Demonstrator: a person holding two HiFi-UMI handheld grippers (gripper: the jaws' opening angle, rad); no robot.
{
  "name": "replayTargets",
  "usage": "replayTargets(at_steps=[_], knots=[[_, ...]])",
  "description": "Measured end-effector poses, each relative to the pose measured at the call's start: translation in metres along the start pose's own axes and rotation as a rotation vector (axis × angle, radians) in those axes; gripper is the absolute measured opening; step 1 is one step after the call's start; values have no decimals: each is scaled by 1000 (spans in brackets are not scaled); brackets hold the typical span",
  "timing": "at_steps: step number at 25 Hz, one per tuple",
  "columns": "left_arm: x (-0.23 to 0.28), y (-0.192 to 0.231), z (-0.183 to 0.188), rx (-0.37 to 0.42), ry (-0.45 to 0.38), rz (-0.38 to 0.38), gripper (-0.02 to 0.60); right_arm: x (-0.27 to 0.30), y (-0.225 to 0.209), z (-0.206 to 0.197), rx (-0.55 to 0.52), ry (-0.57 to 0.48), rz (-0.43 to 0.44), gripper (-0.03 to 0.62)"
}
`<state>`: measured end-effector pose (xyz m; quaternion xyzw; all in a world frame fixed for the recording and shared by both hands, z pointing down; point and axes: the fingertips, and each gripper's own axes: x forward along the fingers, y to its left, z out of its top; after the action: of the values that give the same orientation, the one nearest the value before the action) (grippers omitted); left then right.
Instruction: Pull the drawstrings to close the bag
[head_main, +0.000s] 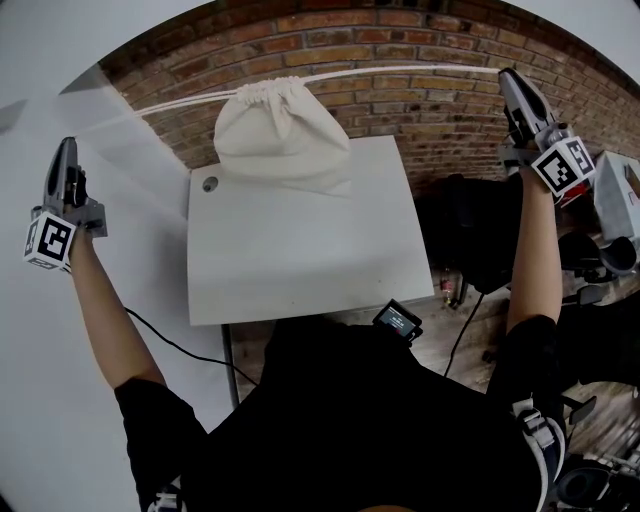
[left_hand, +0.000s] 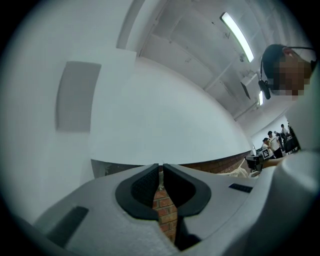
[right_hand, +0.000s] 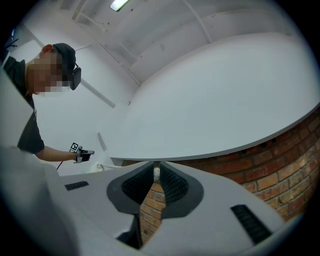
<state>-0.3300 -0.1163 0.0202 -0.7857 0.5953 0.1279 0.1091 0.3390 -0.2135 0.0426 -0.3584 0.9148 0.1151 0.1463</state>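
Head view: white square table (head_main: 300, 250), smooth top, one round hole near the far-left corner (head_main: 210, 184). Behind it is a red brick wall (head_main: 400, 45), with plain white wall to the left. The cream cloth bag (head_main: 283, 135) sits at the table's far edge. It is soft and wrinkled, and its neck is gathered tight at the top. The left drawstring (head_main: 190, 100) and right drawstring (head_main: 400, 70) are thin white cords that run taut and nearly level from the neck. Left gripper (head_main: 67, 145) and right gripper (head_main: 508, 75) are held wide apart, each at a cord's outer end. A small device with a screen (head_main: 398, 320) sits at the near table edge.

Left gripper view: the dark ribbed pads (left_hand: 145, 187) are nearly together, clamped on a thin pale cord at the tips. The body is grey moulded plastic. Beyond it are white wall, a ceiling strip light (left_hand: 237, 35), a band of brick, and distant people (left_hand: 272, 142).

Right gripper view: the ribbed pads (right_hand: 137, 185) are pinched on the white cord end (right_hand: 156, 173). Brick to the right, white wall and ceiling above, and the left gripper small in the distance.
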Motion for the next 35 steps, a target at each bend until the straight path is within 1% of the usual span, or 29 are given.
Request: replayTargets(at_steps=[3,9,14,19,24,27,29,31,35], knots=[[-5,-3,-4,-8,6,-1,37,-4,-3,-4,11,12,-3,43],[-12,-3,-10,-32,16,5,37,-2,-1,-9,25,26,31,43],[-15,-2,-12,-28,24,5,37,-3,-2,-10,37,27,34,43],[-12,-1,-19,-30,24,-4,37,-9,0,-14,17,51,35,43],[-9,-7,-32,-40,39,-19,38,-18,-6,-12,17,46,25,43],[-4,-6,-30,-43,31,-29,38,-15,-3,-7,1,43,34,43],[-1,-6,-29,-37,34,-33,37,-17,-1,-6,-7,46,34,43],[0,-8,-28,-25,39,-34,38,-23,-6,-8,-7,59,11,43],[-1,-16,-23,0,25,-62,40,-32,-5,10,-27,39,22,43]])
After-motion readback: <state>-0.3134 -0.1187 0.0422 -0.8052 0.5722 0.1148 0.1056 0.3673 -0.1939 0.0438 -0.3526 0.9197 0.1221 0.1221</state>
